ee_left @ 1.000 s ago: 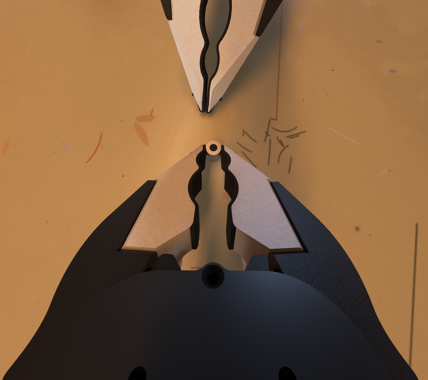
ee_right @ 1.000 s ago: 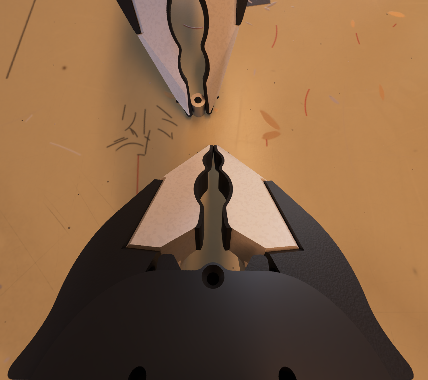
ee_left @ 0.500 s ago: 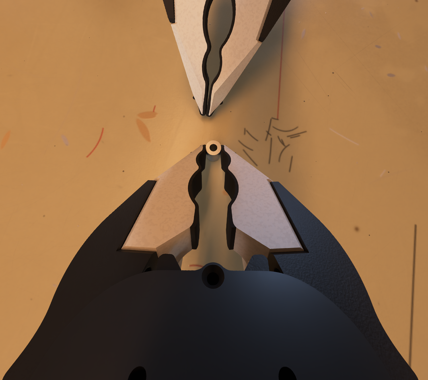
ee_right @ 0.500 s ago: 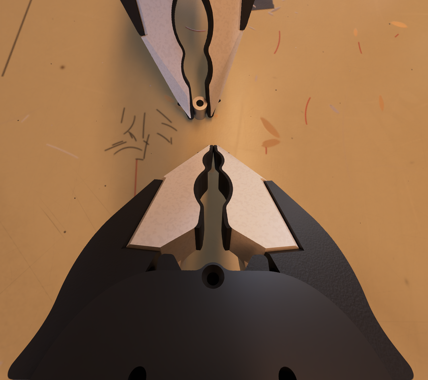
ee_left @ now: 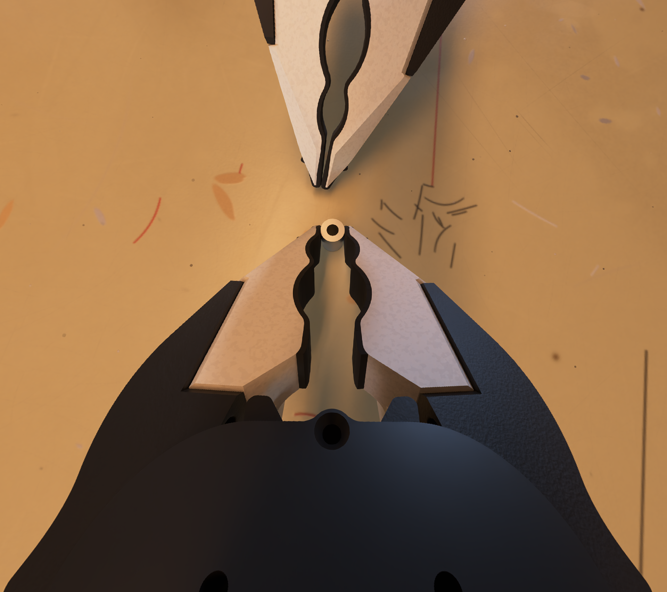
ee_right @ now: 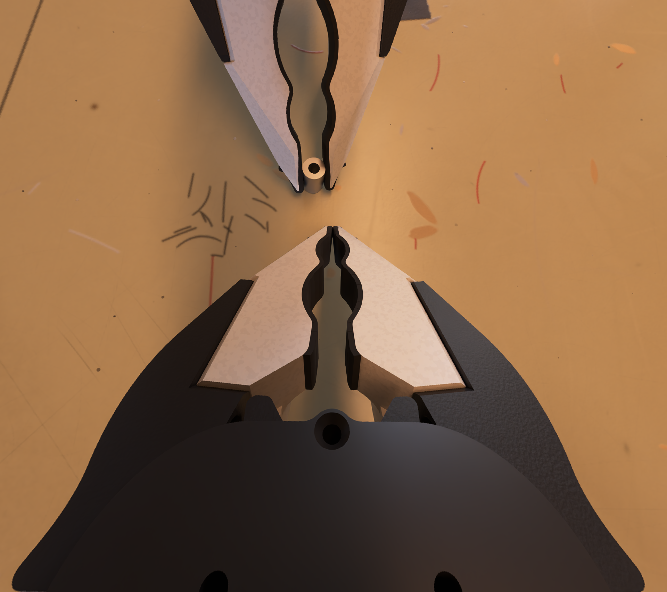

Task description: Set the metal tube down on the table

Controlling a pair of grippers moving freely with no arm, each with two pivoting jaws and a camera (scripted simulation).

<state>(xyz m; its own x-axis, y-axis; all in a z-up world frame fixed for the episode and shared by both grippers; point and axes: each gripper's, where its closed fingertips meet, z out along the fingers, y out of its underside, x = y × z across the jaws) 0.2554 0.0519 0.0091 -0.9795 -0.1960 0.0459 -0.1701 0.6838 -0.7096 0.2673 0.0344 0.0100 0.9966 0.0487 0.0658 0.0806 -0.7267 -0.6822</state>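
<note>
Left wrist view: the left tool (ee_left: 332,232) is clamped on the metal tube (ee_left: 332,230), right at its tips. The tube stands up on end, so we look down its little hole. Across from it, the right tool (ee_left: 322,185) has its tips pressed together, holding nothing. It looks a bit bigger and closer than a moment ago.

Right wrist view: the left tool (ee_right: 313,187) shows the tube (ee_right: 313,174) between its tips, low over the counter (ee_right: 108,141), which is brown and scratched. The marks on the counter have slid, so both tools seem to be going down. I think the tube is almost there, and the letting go comes next.
</note>
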